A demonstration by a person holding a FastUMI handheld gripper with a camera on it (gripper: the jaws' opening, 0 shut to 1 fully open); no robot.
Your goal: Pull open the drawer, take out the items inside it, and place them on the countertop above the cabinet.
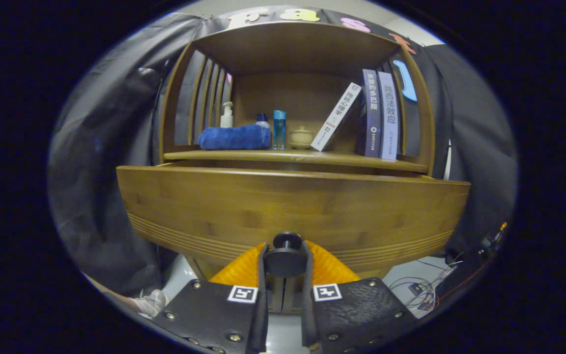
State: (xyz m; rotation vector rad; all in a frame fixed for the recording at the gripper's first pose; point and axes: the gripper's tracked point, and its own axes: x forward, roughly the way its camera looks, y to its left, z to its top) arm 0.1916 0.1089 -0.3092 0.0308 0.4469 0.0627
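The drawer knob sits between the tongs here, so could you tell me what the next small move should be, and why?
Probably keep pulling straight back. The tongs look shut on the knob, and the drawer front already stands out from the cabinet, but its inside is hidden.

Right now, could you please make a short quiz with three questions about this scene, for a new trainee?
1. True or false: the gripper has its fingers closed on the drawer knob.
2. What leans tilted on the shelf above the drawer front?
A. the white book
B. the blue bottle
C. the pump bottle
3. Fill in: the folded blue towel lies in front of the ______ bottle.

Key
1. True. Both fingers press on the knob's sides.
2. A. It leans toward two upright dark books.
3. Pump.
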